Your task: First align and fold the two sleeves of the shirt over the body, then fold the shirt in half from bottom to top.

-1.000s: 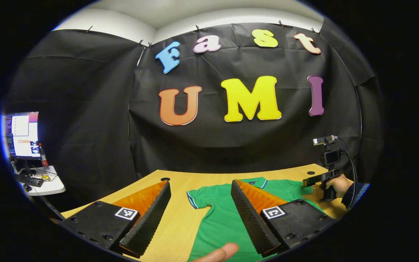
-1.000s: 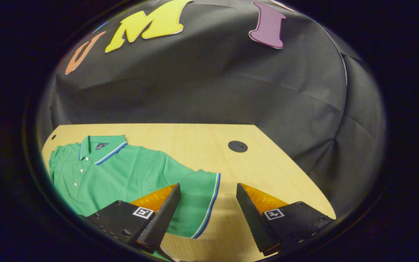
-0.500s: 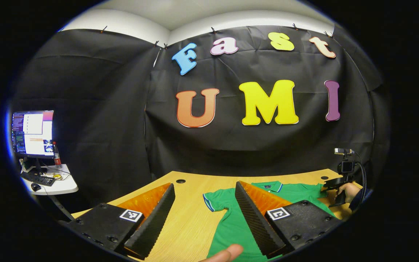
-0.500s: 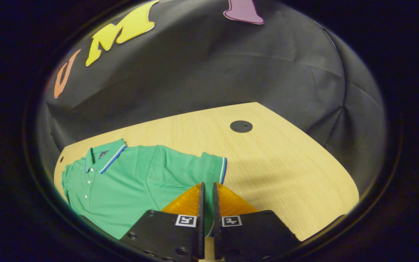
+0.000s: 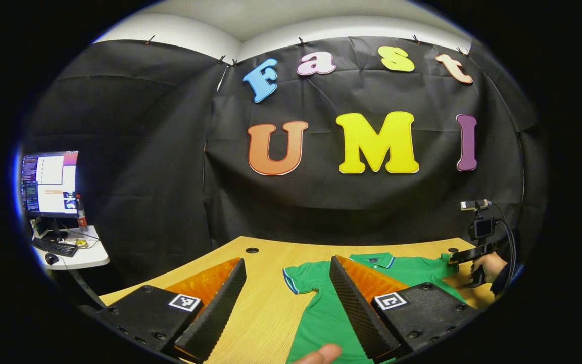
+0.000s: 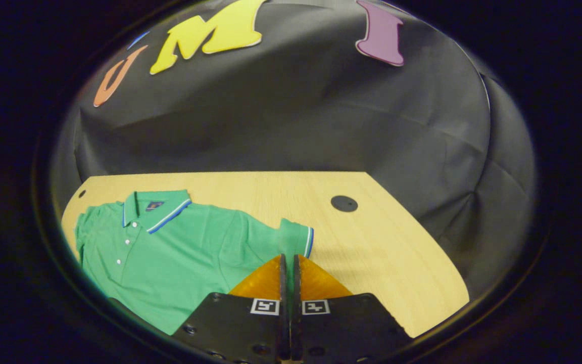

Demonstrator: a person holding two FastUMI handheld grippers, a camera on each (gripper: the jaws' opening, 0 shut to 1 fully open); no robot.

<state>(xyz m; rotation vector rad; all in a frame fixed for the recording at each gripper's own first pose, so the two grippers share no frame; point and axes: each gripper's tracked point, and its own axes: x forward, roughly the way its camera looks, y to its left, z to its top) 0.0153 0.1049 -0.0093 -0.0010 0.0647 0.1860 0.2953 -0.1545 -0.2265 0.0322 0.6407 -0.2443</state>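
The pale wood-grain surface [image 6: 382,237] carries the green short-sleeved polo shirt with blue-and-white trim [image 6: 170,247], which lies front up and flat, collar toward the booth wall, its body unfolded.

A second ago the right gripper [image 6: 287,263] stood with its jaws wide apart over the shirt's right sleeve [image 6: 293,237], which then lay spread flat on the wood. Half a second ago the jaws had closed on the sleeve's cuff edge, and now they remain clenched on that fabric: the sleeve has bunched up narrower and stands slightly raised at the fingertips. In the left gripper view the same gripper [image 5: 465,255] and the hand holding it [image 5: 488,265] sit at the shirt's far corner. This reads as the start of the first sleeve fold, with the sleeve caught but not yet carried over the body.

The left gripper [image 5: 286,303] has drifted only a little; its jaws are released and wide apart, hovering above the surface near the shirt's left sleeve [image 5: 298,275], holding nothing. A fingertip [image 5: 321,354] shows at the bottom edge. The left sleeve lies flat, so both sleeve folds and the bottom-to-top fold are still to come.
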